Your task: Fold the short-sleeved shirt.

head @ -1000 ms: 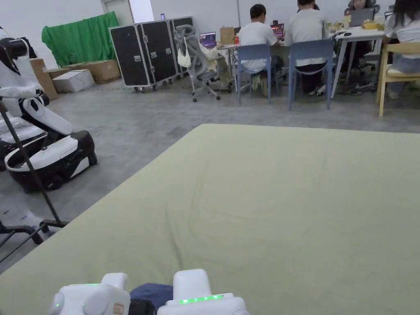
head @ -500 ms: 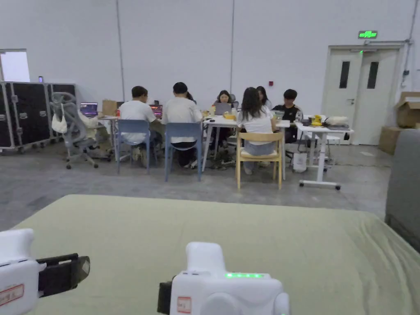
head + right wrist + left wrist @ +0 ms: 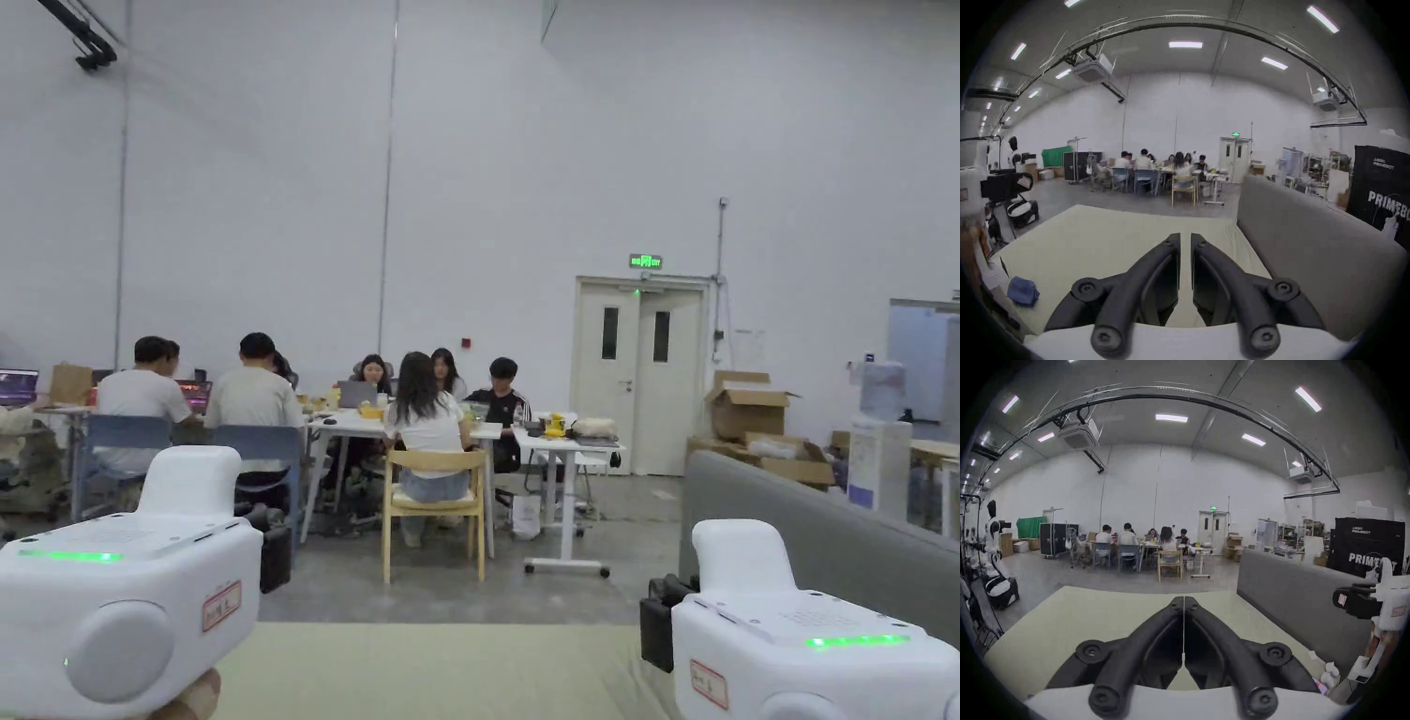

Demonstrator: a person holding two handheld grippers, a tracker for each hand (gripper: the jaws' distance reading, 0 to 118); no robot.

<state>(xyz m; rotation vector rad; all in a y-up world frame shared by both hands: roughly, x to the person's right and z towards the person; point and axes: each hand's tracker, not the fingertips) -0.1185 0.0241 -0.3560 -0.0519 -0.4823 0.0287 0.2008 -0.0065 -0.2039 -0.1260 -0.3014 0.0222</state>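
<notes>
The left tool [image 3: 1183, 600] is held level above the pale green tabletop [image 3: 1086, 623], its two black jaws pressed together along their whole length with nothing between them. The right tool [image 3: 1185, 237] is also held above the tabletop, its jaws nearly together with a narrow gap between them, and they grip nothing.

In the head view both white tool bodies sit low in the picture, the left tool [image 3: 267, 553] at the lower left and the right tool [image 3: 661, 619] at the lower right, well apart from each other, each with a green light lit on top. A fingertip shows under the left tool's body.

The short-sleeved shirt [image 3: 1022, 290], a blue garment, lies bunched in a small heap on the tabletop near its left edge, in the lower left of the right gripper view, well apart from the right tool's jaws. How far it is folded cannot be told from this heap.

A grey sofa back [image 3: 1301, 231] runs along the right side of the tabletop. Beyond the tabletop, several people sit around white desks [image 3: 562, 441] on blue and wooden chairs [image 3: 436, 497]. A white double door [image 3: 640, 375] stands in the far wall, with cardboard boxes [image 3: 750, 412] stacked to its right.
</notes>
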